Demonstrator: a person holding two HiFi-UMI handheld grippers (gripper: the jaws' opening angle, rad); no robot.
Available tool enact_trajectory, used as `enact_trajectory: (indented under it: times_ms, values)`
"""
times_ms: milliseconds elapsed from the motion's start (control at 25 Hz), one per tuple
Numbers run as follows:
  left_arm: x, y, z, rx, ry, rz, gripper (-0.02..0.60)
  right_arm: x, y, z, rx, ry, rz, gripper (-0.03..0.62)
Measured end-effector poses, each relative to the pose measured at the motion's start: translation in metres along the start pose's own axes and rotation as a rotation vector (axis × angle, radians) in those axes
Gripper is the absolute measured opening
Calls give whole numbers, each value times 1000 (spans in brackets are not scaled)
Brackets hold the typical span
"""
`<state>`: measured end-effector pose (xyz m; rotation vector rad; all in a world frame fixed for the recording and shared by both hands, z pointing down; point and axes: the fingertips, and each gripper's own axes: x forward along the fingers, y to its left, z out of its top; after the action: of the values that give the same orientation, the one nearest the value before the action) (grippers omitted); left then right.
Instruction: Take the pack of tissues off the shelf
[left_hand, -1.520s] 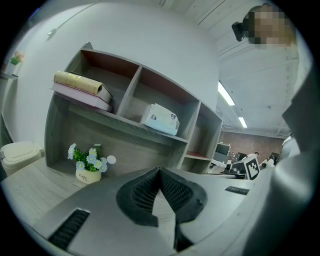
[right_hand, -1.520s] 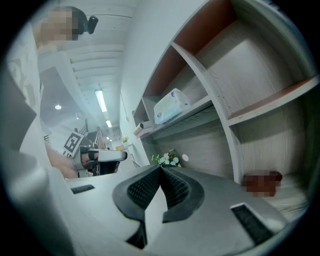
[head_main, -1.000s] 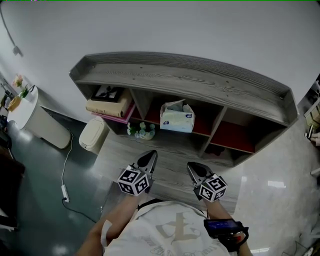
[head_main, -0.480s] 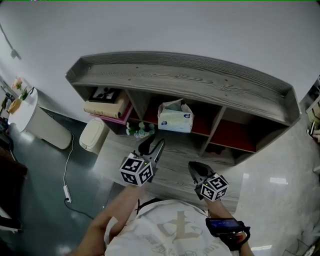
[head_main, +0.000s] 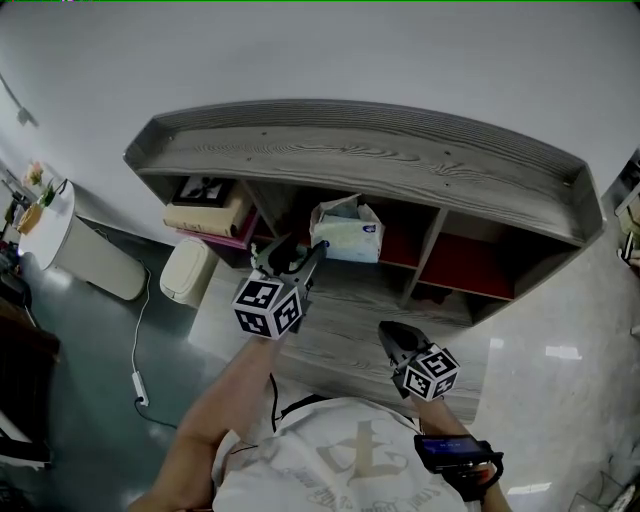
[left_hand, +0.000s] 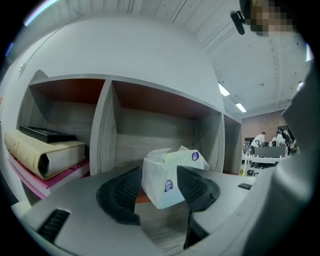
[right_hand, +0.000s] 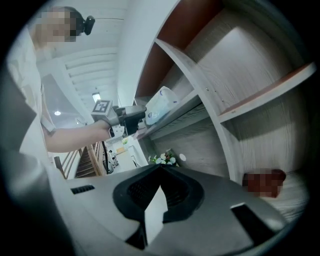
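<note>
The pack of tissues (head_main: 346, 229) is a white soft pack with blue print, standing in the middle compartment of the grey wooden shelf (head_main: 360, 160). My left gripper (head_main: 292, 256) is raised in front of that compartment. Its jaws have just been opening and now stand wide. In the left gripper view the pack (left_hand: 171, 176) shows between the two black pads (left_hand: 121, 194), a little beyond them and untouched. My right gripper (head_main: 393, 336) hangs lower at the right, shut and empty, its tips meeting (right_hand: 160, 169). The right gripper view shows the pack (right_hand: 159, 105) beside the left gripper (right_hand: 129, 118).
Stacked books (head_main: 205, 214) fill the left compartment, also seen as books (left_hand: 47, 155) beside a wooden divider (left_hand: 102, 130). The right compartment (head_main: 470, 268) has a red floor. A white bin (head_main: 185, 272) and a cable (head_main: 138, 345) are on the floor at left. Small flowers (right_hand: 163, 160) sit on the lower shelf.
My left gripper has risen and moved forward to the middle compartment, and its jaws went from shut to wide open. The right gripper has stayed in place.
</note>
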<state>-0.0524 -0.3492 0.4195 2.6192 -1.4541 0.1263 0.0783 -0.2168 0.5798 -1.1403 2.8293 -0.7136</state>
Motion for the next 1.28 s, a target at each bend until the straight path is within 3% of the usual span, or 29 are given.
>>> enact_trajectory:
  times_ms: [440, 680, 1280]
  values:
    - [26, 4, -7, -46, 57, -13, 234, -2, -13, -4, 30, -2, -14, 5]
    - [25, 6, -8, -65, 51, 6, 137, -3, -20, -8, 42, 1, -23, 5]
    - [15, 9, 0, -79, -23, 3, 54, 2, -20, -9, 37, 9, -21, 5]
